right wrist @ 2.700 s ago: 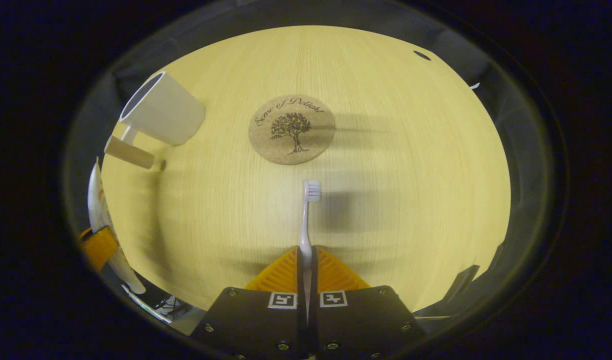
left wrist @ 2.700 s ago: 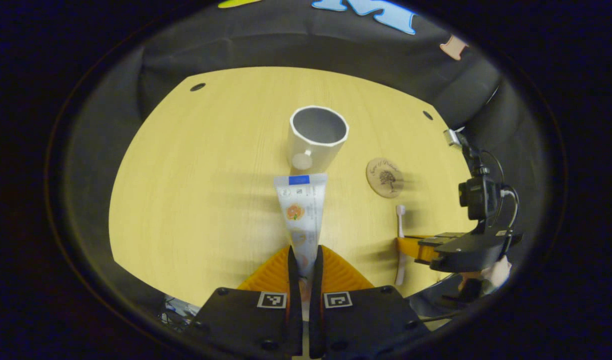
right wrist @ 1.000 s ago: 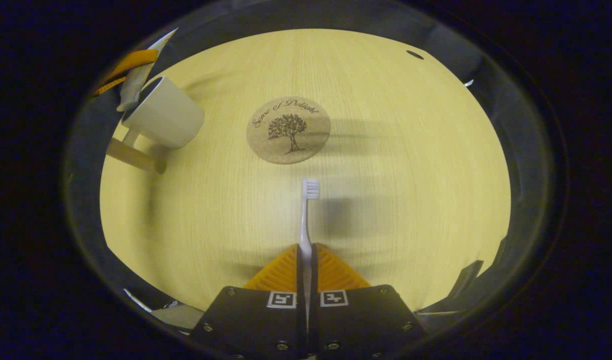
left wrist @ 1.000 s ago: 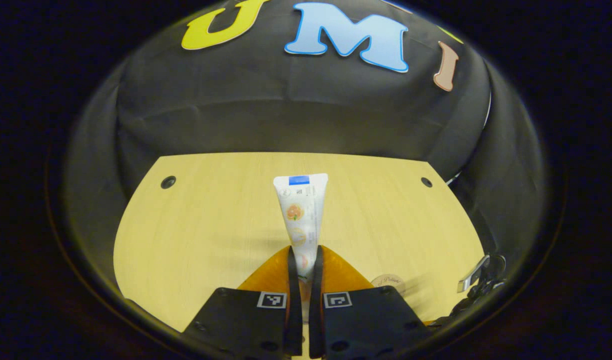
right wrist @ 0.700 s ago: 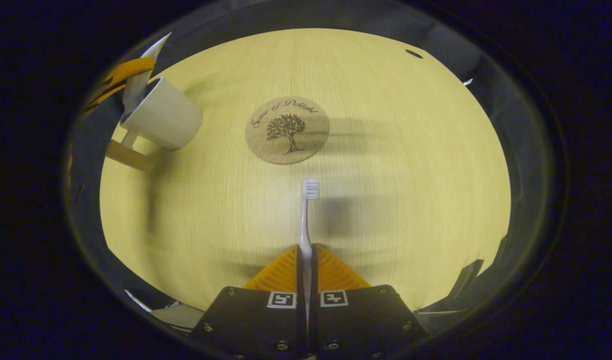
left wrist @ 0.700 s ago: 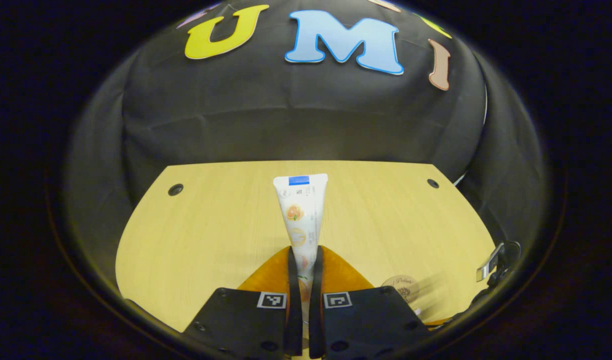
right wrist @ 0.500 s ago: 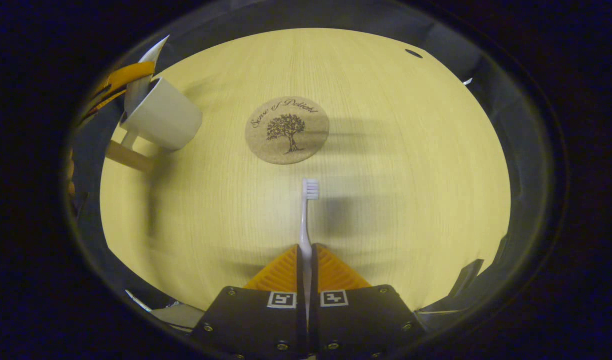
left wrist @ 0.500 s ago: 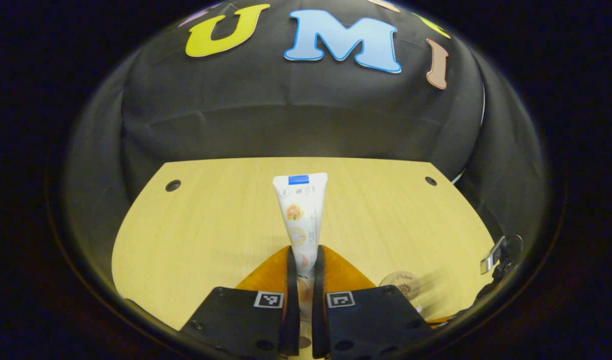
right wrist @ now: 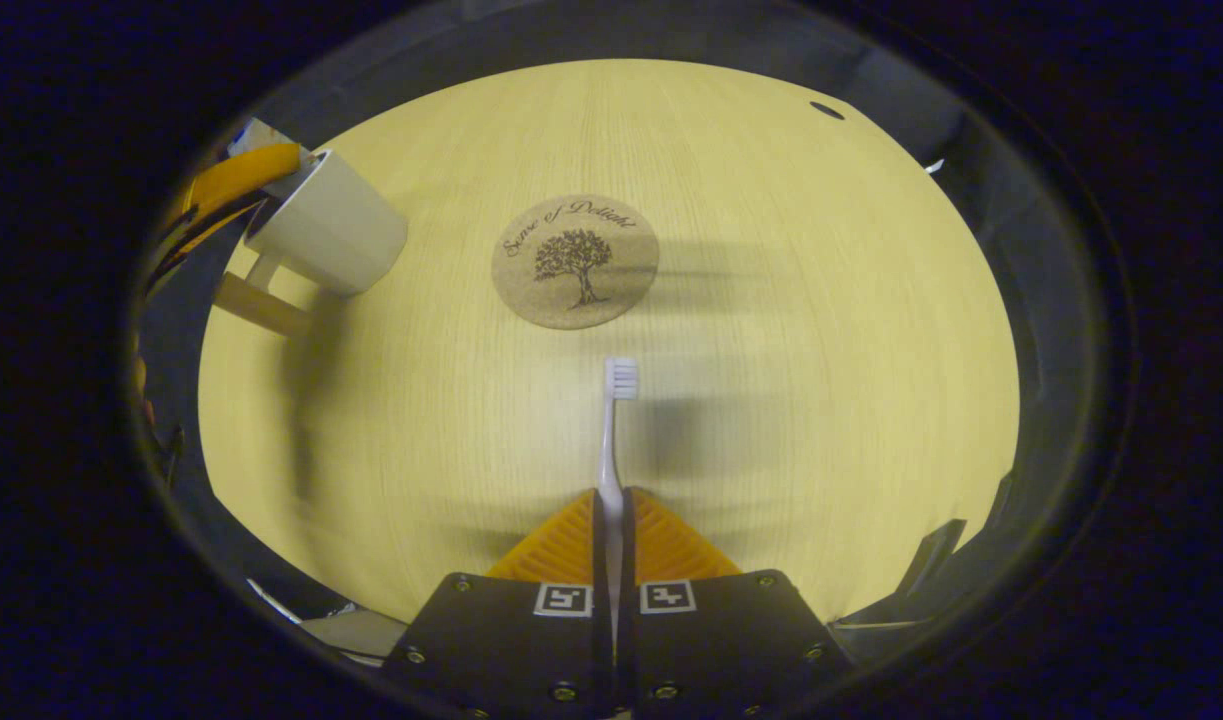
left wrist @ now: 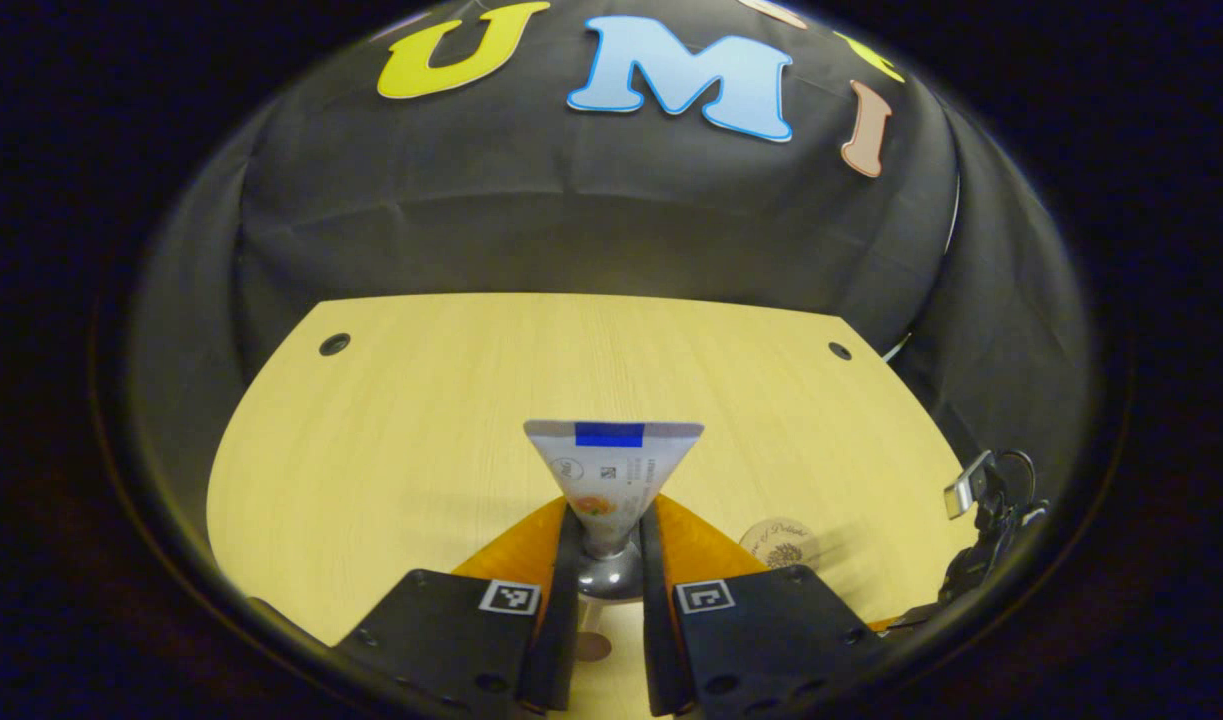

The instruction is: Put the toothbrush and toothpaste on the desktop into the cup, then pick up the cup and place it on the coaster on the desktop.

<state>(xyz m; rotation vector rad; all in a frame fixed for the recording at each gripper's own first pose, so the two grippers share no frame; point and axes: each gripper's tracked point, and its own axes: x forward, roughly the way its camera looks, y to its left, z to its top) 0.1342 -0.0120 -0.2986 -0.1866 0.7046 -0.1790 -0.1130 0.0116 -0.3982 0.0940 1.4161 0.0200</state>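
The white toothpaste tube [left wrist: 612,468] stands in the white cup [right wrist: 329,230], crimped end up. The white toothbrush [right wrist: 611,440] points at the round cork coaster [right wrist: 575,261] (tree print on top).

You have one toothbrush [right wrist: 608,440], one toothpaste tube [left wrist: 611,470], one cup [right wrist: 328,236] and one coaster [right wrist: 575,261] on one desktop [right wrist: 821,330], plus two grippers: left gripper [left wrist: 608,590], right gripper [right wrist: 611,540].

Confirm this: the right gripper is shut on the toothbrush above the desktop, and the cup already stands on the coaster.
Not quite. In the right gripper view the cup stands on the desktop, beside and apart from the coaster, which is bare. The right gripper is indeed shut on the toothbrush.
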